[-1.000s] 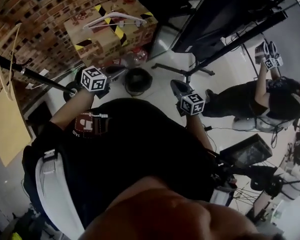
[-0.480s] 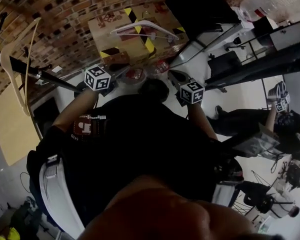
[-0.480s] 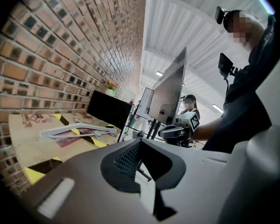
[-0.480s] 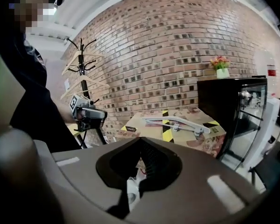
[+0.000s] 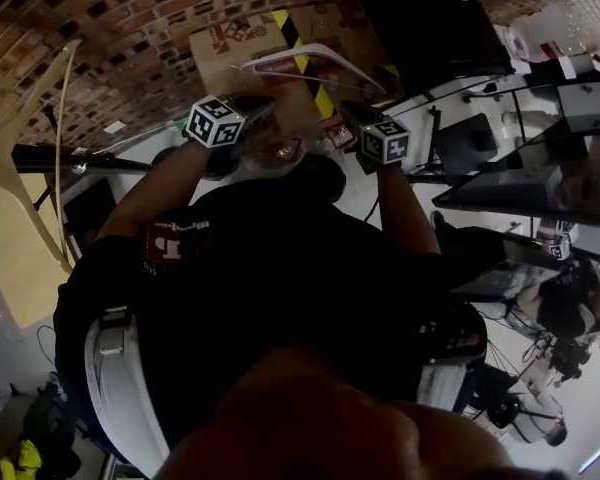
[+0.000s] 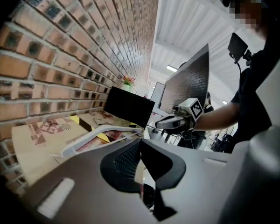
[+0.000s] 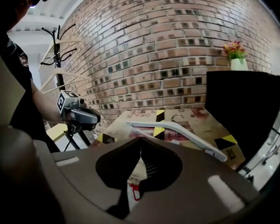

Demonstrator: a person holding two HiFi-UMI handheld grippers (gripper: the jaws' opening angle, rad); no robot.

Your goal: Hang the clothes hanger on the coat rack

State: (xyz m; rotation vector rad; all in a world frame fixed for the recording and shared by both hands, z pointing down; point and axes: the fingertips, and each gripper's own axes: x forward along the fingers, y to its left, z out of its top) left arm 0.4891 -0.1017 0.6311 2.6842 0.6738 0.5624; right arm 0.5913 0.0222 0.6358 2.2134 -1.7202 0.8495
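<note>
White plastic clothes hanger (image 7: 170, 126) lies flat on top of cardboard box with yellow-black hazard stripes (image 7: 196, 113), against red brick wall (image 7: 168, 41). Tall black cabinet (image 7: 245, 111) stands beside box, small flower pot (image 7: 238, 57) on top. Black metal coat rack (image 5: 30, 156) bearing pale wooden hangers (image 5: 60, 108) stands well off, past left gripper (image 6: 140, 143). That gripper and right gripper (image 7: 141, 141) both point toward white hanger, short of it. Both pairs of jaws are pressed together, nothing between.
</note>
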